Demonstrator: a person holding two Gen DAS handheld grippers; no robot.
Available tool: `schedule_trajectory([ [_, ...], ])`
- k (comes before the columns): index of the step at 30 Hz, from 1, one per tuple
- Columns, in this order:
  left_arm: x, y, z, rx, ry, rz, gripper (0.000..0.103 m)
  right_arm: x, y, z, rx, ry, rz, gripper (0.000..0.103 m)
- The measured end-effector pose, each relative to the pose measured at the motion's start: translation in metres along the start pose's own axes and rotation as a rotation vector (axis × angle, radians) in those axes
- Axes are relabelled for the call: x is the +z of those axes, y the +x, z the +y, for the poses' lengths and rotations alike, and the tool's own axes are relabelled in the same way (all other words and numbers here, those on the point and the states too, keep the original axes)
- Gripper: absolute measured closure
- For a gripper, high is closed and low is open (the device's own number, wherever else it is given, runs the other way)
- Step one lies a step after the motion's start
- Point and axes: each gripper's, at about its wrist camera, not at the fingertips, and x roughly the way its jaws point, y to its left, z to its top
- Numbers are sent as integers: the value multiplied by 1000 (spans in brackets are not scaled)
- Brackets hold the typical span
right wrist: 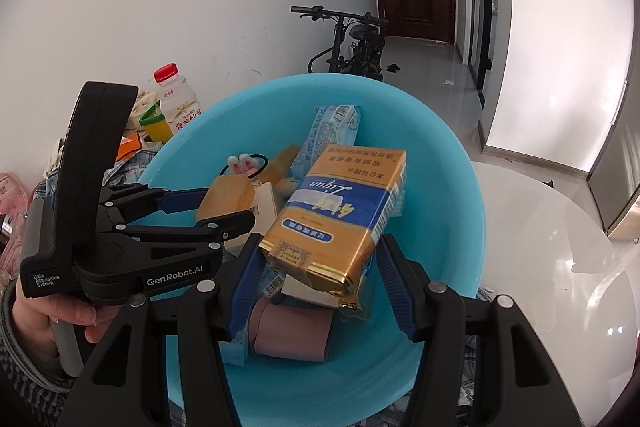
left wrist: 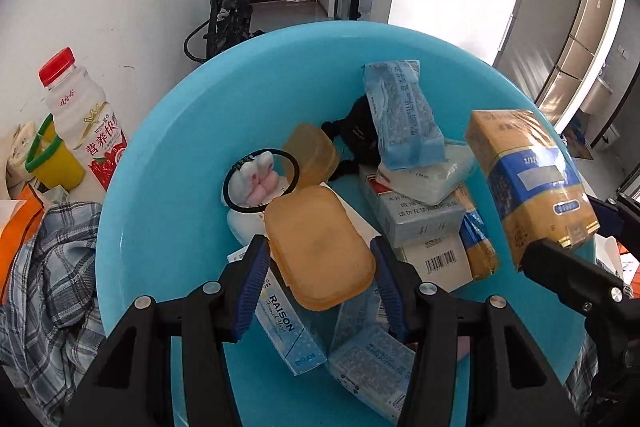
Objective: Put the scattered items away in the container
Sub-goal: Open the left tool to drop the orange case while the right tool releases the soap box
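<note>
Both grippers over blue basin (left wrist: 168, 147), each carrying one item.
Left gripper (left wrist: 320, 267) clamps amber soap box (left wrist: 320, 247); right gripper (right wrist: 320, 267) clamps gold-blue packet (right wrist: 340, 211).
Step in hand — lowering into basin.
Next: part fingers, drop onto pile — bottle (left wrist: 86, 119) waits left, outside.
</note>
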Motion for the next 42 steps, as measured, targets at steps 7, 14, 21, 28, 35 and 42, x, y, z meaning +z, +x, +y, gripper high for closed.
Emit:
schedule_trajectory([
  [7,2,-11,2,-3,-13,-64,14,-3,-2,-1,-2,0,0,47],
  [14,5,-27,20,27,-75,-104,14,-2,-4,5,5,-12,0,47],
  [21,-4,-19,37,-15,-145,-68,14,-9,0,19,35,-38,35,47],
  [28,-16,-26,38,1,-122,-81,14,-13,18,35,93,-56,95,47],
  [35,-15,-49,44,24,-101,-135,14,-16,31,39,74,-66,113,37],
  [42,-26,-66,48,4,-86,-164,14,-20,14,56,-49,-202,37,6],
])
